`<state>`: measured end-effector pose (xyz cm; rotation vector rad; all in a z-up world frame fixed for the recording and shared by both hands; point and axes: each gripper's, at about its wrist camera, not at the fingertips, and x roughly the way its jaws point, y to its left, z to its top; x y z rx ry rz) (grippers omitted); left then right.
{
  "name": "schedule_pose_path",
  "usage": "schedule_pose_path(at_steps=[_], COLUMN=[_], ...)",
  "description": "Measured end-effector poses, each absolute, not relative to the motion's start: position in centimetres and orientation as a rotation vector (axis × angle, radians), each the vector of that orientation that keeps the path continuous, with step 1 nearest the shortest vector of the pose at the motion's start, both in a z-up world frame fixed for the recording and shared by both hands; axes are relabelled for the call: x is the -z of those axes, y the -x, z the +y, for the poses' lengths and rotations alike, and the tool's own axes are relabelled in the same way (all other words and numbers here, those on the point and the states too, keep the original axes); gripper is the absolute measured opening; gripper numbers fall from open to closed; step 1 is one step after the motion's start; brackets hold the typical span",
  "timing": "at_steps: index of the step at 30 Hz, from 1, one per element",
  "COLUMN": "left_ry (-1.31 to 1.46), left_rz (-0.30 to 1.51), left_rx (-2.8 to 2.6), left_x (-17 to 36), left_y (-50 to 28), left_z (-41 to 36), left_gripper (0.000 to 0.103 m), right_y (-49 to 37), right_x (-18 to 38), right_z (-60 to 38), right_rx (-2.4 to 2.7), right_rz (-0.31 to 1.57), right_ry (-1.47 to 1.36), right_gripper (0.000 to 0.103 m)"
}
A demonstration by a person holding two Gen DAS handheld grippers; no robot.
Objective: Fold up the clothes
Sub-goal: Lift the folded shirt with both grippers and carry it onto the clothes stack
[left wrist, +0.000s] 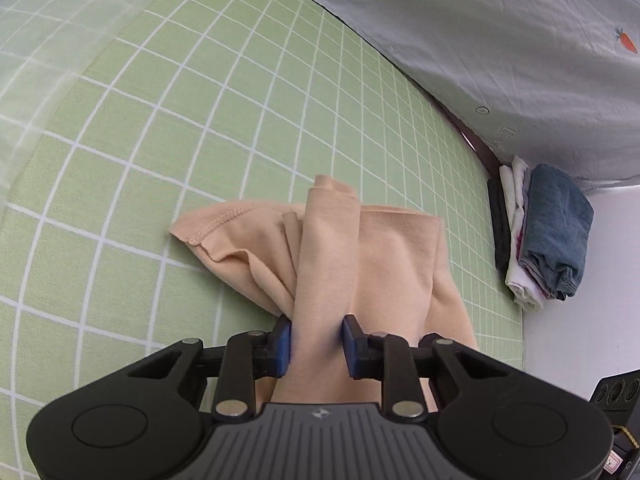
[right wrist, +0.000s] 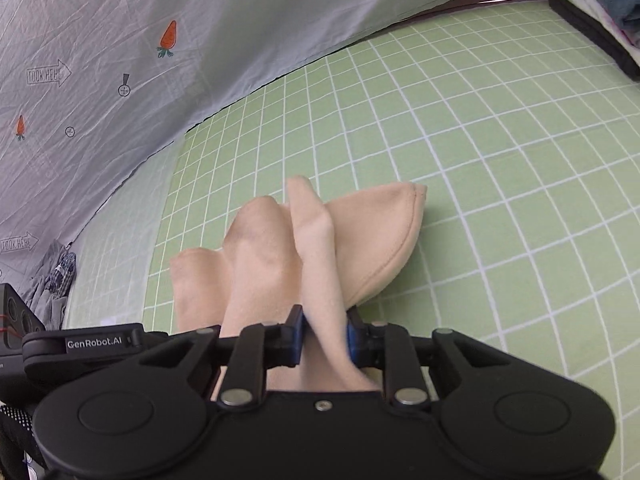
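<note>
A peach garment (left wrist: 352, 248) hangs bunched over the green checked bed sheet (left wrist: 200, 128). My left gripper (left wrist: 316, 344) is shut on a fold of it, the cloth running between the blue pads. In the right wrist view the same peach garment (right wrist: 304, 248) drapes forward in folds, its hemmed edge to the right. My right gripper (right wrist: 324, 336) is shut on another fold of it. Both grippers hold the cloth above the sheet (right wrist: 500, 168).
A stack of folded clothes (left wrist: 540, 236), with blue denim on top, sits at the bed's right edge; it shows at the top right of the right wrist view (right wrist: 600, 0). A grey quilt with carrot prints (right wrist: 120, 60) lies along the far side. Crumpled clothes (right wrist: 56, 280) lie at the left.
</note>
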<state>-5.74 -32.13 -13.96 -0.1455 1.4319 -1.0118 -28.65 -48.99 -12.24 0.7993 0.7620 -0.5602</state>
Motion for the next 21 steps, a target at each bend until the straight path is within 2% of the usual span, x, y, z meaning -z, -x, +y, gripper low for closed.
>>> schedule_pose_path(at_steps=[10, 17, 21], left_ry=[0.059, 0.093, 0.100], left_rz=[1.377, 1.379, 1.384], left_rx=[1.182, 1.222, 1.305], left_x=[11.9, 12.4, 11.2], left_y=[16.2, 26.8, 33.0], left_z=[-39.0, -49.7, -56.9], left_gripper=[0.027, 0.026, 0.025], right_y=[40.2, 51.6, 58.7], right_x=[11.7, 11.7, 9.3], right_z=[-51.4, -61.7, -67.2], right_rx=[0.680, 0.693, 0.757], right_rz=[0.696, 0.640, 0.593], right_ry=[-0.798, -0.816, -0.751], right_gripper=[0.020, 0.020, 0.019])
